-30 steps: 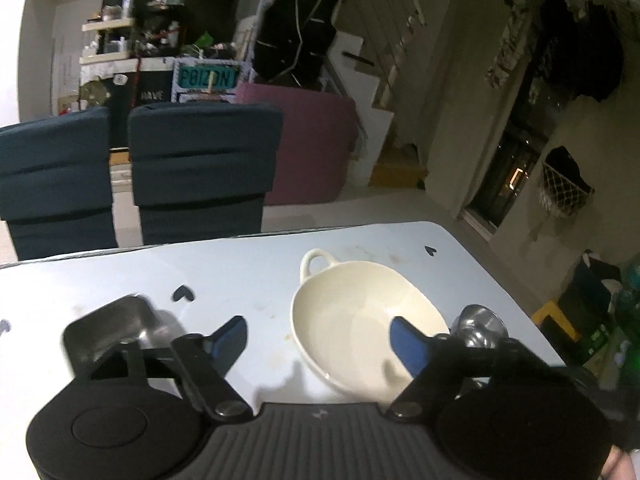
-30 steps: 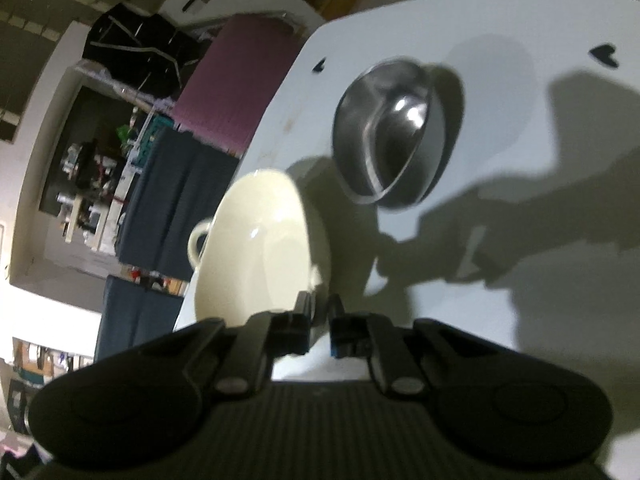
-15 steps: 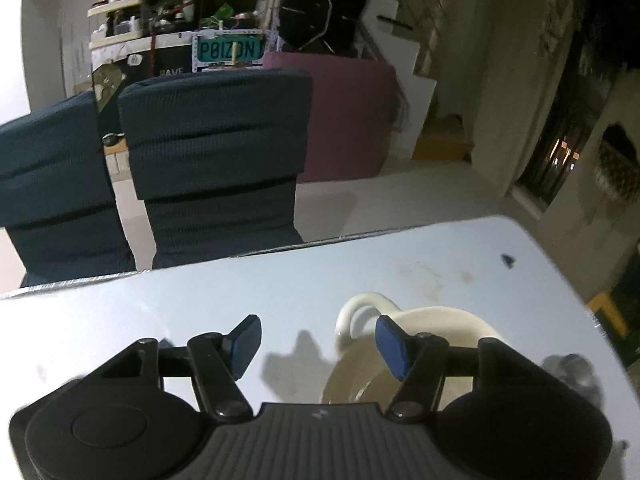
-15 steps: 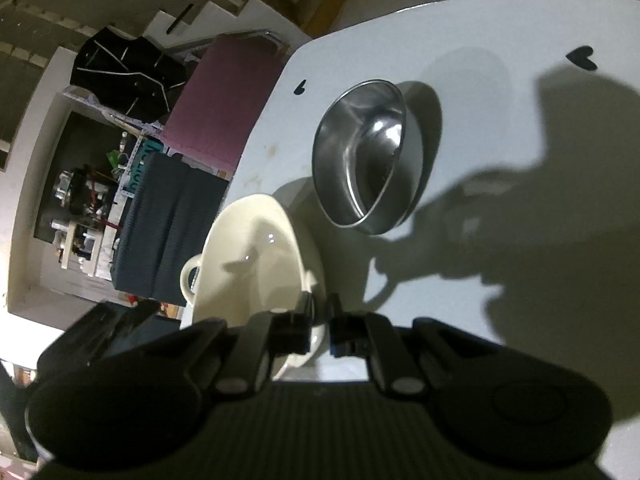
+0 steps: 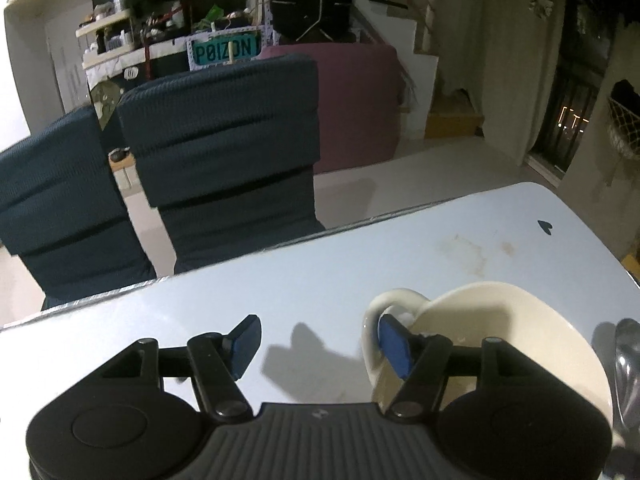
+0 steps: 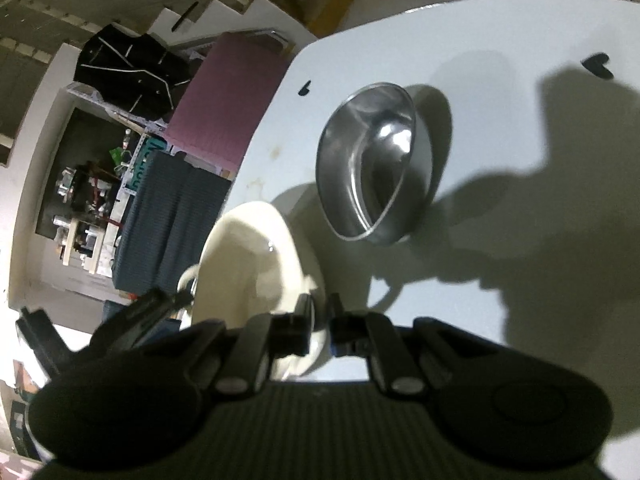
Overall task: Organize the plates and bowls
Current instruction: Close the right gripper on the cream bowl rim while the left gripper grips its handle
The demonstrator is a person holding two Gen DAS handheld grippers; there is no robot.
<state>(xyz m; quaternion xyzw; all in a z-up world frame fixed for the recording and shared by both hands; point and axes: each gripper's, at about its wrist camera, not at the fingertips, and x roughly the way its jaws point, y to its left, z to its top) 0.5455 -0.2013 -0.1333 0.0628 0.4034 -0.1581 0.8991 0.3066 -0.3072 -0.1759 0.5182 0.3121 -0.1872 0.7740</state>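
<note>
A cream ceramic bowl [image 5: 500,320] with loop handles sits on the white table [image 5: 320,280]. My left gripper [image 5: 316,340] is open; its right finger is inside the bowl by the far handle, its left finger is over bare table. In the right wrist view my right gripper [image 6: 320,316] is shut on the near rim of the cream bowl [image 6: 248,264]. A steel bowl [image 6: 372,160] stands beyond it, apart; its edge shows in the left wrist view [image 5: 626,360].
Two dark blue chairs [image 5: 224,140] stand against the table's far edge. A purple sofa [image 5: 356,92] and cluttered shelves are behind them. Small black heart marks [image 6: 598,65] dot the tabletop.
My left gripper moved forward and right over the table until its right finger reached into the cream bowl by the handle. The right gripper stayed shut on the bowl's rim.
</note>
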